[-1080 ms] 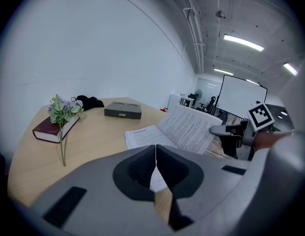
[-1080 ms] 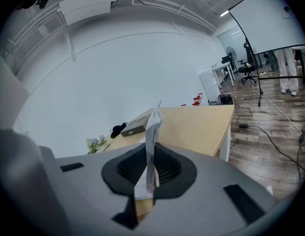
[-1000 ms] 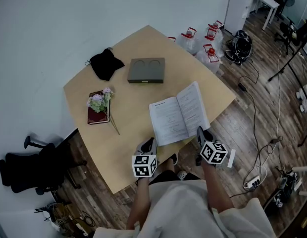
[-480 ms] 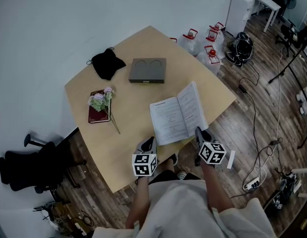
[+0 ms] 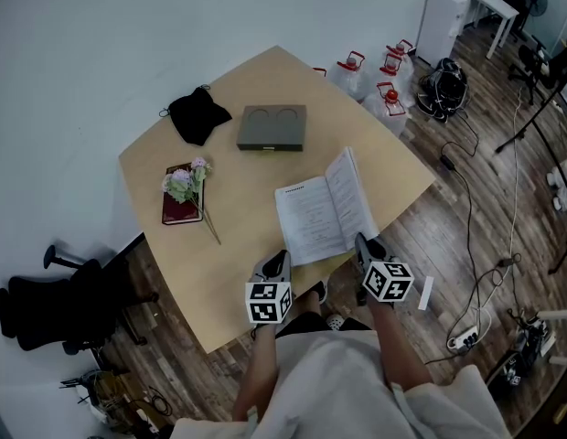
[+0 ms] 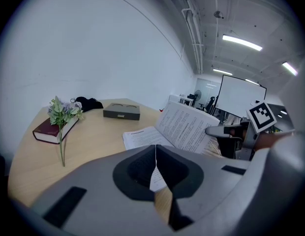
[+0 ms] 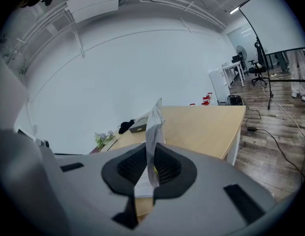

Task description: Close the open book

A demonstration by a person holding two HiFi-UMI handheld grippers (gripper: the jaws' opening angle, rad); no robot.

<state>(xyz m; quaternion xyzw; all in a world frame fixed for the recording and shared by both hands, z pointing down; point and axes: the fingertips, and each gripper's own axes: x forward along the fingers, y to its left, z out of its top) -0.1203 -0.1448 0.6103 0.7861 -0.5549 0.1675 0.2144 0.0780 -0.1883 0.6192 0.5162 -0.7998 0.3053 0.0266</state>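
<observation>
An open book (image 5: 322, 210) lies near the front edge of the wooden table (image 5: 238, 172). Its left page is flat; its right half is lifted and tilts toward the spine. My right gripper (image 5: 363, 243) is shut on the lower edge of that right half. In the right gripper view the pages (image 7: 153, 127) stand edge-on between the pads of the right gripper (image 7: 150, 163). My left gripper (image 5: 280, 261) hovers at the table's front edge, just below the book's left page, shut on nothing. The left gripper view shows the left gripper (image 6: 155, 154) with jaws together and the book (image 6: 184, 127) ahead.
A grey box (image 5: 272, 128) and a black pouch (image 5: 194, 117) sit at the back of the table. A dark red book (image 5: 177, 210) with flowers (image 5: 185, 185) on it lies at the left. Water jugs (image 5: 384, 94), cables and a black chair (image 5: 55, 305) stand on the floor around.
The book's right half has tilted up further toward the spine, with my right gripper shifting slightly left with it. The left gripper has stayed put.
</observation>
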